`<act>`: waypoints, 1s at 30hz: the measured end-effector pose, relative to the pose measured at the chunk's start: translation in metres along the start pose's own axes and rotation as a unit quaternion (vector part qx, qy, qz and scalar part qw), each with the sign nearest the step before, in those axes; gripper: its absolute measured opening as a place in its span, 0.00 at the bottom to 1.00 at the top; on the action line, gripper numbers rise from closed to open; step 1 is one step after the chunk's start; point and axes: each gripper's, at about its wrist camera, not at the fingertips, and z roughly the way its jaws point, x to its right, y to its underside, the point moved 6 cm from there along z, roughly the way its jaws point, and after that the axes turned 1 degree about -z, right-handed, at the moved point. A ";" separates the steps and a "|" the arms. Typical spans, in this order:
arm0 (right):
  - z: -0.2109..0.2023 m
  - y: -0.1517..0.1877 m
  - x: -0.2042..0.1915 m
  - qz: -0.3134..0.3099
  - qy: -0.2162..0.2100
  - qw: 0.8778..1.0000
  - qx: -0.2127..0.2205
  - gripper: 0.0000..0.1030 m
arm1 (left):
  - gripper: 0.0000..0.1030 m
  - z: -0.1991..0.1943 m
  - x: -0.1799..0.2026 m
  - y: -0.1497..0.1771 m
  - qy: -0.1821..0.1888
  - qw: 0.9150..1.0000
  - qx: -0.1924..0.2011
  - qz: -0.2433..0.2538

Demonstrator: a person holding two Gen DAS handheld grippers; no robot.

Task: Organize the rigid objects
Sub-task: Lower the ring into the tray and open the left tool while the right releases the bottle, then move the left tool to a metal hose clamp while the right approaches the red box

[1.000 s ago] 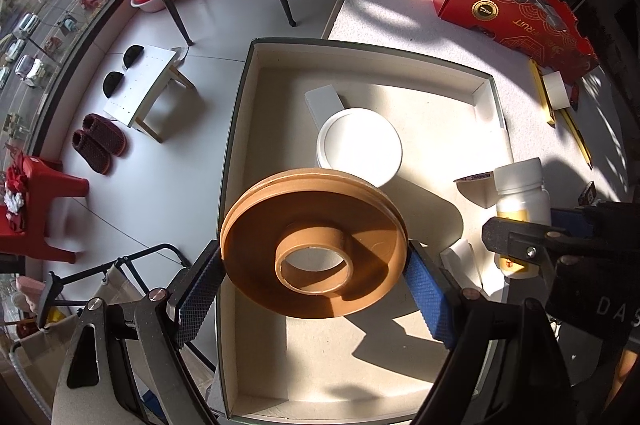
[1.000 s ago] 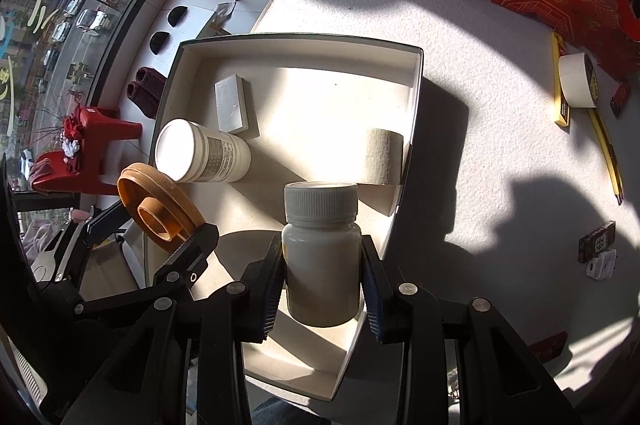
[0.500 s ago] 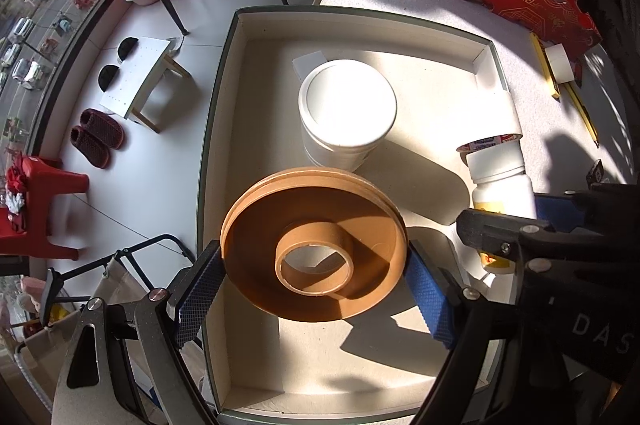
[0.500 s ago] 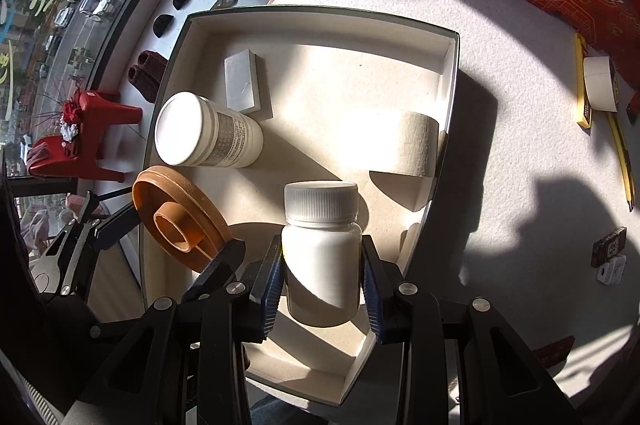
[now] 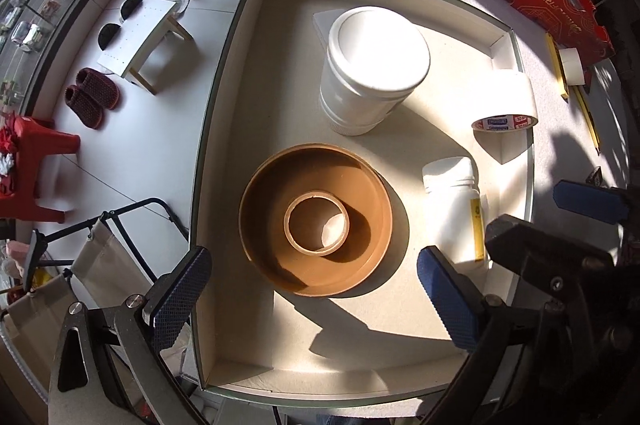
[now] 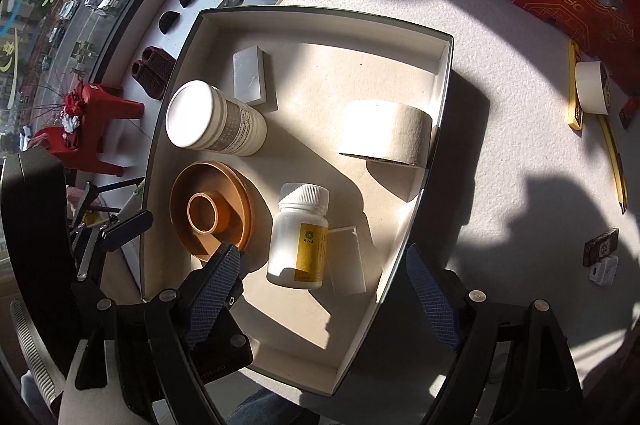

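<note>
Both grippers, left (image 5: 310, 287) and right (image 6: 322, 275), hover with jaws wide open and empty over the tray (image 6: 434, 129); they should lift straight up, clear of the brown tape roll (image 5: 316, 219) and white bottle (image 6: 300, 237).

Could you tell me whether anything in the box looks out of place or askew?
Mostly tidy. The tape roll stands on edge, leaning against the right wall of the box, while the jar, brown spool and bottle rest upright or flat. Nothing spilled or damaged.
</note>
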 end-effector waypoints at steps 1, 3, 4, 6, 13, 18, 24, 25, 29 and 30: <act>-0.001 0.002 0.001 0.004 0.000 1.000 0.000 0.84 | 1.00 -0.002 -0.002 0.001 0.000 1.000 0.004 -0.003; -0.005 0.007 0.003 0.010 -0.004 1.000 0.002 0.84 | 1.00 -0.006 -0.003 0.003 -0.001 1.000 0.006 -0.003; -0.007 0.010 0.004 0.013 -0.006 1.000 0.002 0.84 | 1.00 -0.008 -0.003 0.005 -0.004 1.000 0.006 -0.001; -0.010 0.016 0.006 0.021 -0.006 1.000 0.004 0.84 | 1.00 -0.009 -0.002 0.009 -0.007 1.000 0.003 0.009; -0.018 0.038 0.008 0.062 -0.020 0.998 0.003 0.84 | 1.00 -0.019 0.010 0.027 -0.008 1.000 -0.005 0.030; -0.024 0.047 0.002 0.054 -0.017 0.998 0.006 0.84 | 1.00 -0.024 0.017 0.036 -0.011 0.999 -0.008 0.047; -0.038 0.046 0.002 0.052 -0.021 0.998 0.025 0.84 | 1.00 -0.034 0.016 0.034 -0.019 0.999 -0.001 0.049; -0.040 0.046 0.002 0.051 -0.021 0.998 0.028 0.84 | 1.00 -0.036 0.015 0.033 -0.022 0.999 0.002 0.048; -0.047 0.046 0.001 0.043 -0.024 0.998 0.037 0.84 | 1.00 -0.044 0.013 0.030 -0.028 0.998 0.012 0.047; -0.048 0.046 0.001 0.041 -0.023 0.998 0.038 0.84 | 1.00 -0.045 0.014 0.030 -0.031 0.998 0.013 0.047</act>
